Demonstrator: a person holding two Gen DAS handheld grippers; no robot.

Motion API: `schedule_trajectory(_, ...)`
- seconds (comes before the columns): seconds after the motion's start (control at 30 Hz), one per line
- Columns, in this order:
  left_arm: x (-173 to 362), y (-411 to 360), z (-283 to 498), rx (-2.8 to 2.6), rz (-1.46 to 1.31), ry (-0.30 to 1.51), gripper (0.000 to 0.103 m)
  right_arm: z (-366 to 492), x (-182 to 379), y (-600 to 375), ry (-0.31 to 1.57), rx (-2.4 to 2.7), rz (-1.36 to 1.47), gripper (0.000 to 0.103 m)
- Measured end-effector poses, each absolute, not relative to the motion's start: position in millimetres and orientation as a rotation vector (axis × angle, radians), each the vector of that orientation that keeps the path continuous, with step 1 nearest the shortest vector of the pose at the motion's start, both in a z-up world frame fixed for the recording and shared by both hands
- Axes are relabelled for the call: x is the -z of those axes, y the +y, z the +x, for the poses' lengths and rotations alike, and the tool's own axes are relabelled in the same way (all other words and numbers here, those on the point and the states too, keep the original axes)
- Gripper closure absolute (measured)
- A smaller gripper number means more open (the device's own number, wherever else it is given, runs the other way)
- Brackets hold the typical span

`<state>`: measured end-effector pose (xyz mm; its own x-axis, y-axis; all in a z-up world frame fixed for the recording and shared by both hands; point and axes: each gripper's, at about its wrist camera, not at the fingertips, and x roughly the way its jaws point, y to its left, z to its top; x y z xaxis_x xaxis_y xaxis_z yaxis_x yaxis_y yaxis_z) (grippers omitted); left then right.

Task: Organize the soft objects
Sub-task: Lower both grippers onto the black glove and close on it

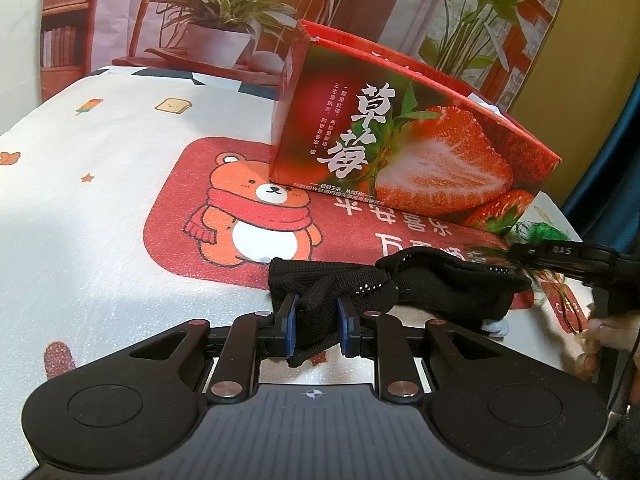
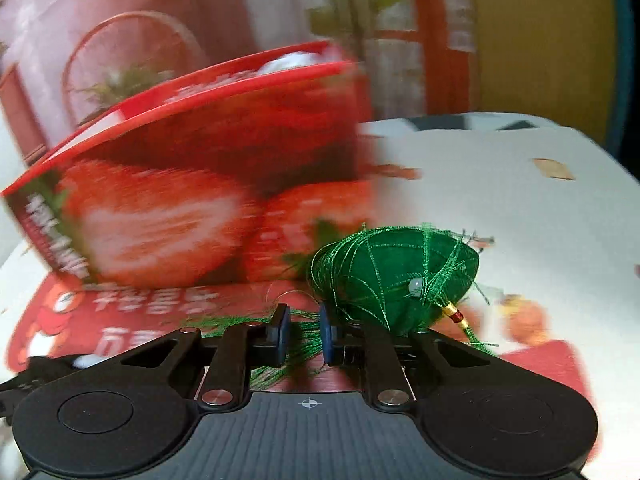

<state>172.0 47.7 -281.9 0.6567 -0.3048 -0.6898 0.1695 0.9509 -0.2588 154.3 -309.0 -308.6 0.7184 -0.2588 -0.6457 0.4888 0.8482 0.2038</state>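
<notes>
My left gripper (image 1: 317, 319) is shut on a black knit glove (image 1: 400, 284), which drapes to the right over the table's near edge. My right gripper (image 2: 306, 330) has its jaws a little apart with the green tassel threads (image 2: 280, 326) of a green thread-wrapped ornament (image 2: 396, 276) lying between them; the ornament's body sits just right of the fingertips. Whether the threads are pinched I cannot tell. The right gripper also shows in the left wrist view (image 1: 560, 256), beside the ornament (image 1: 540, 234). A red strawberry box (image 1: 404, 136) stands open behind both; the right wrist view (image 2: 192, 184) shows it blurred.
The table wears a white cloth with a red bear mat (image 1: 256, 212). White soft things lie inside the box (image 2: 296, 60). A potted plant (image 1: 224, 36) and a printed backdrop stand behind the table. A yellow wall (image 1: 580, 80) is at the right.
</notes>
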Motion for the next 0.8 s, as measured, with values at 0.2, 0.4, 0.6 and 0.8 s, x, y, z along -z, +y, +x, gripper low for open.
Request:
schedule_trajectory(0.2, 282, 48, 172, 0.269, -0.178, 0.812, 0.080, 125, 303, -326, 0.598, 0.478, 0.435, 0.081)
schedule_trajectory(0.4, 282, 48, 172, 0.268, -0.176, 0.811, 0.080, 110, 288, -291, 0.517, 0.284, 0.455, 0.064)
schedule_trajectory(0.6, 282, 47, 172, 0.269, -0.177, 0.811, 0.080, 126, 286, -250, 0.543, 0.117, 0.433, 0.046)
schedule_trajectory(0.8, 282, 48, 172, 0.270, -0.174, 0.809, 0.080, 139, 293, -231, 0.598, 0.058, 0.386, 0.032)
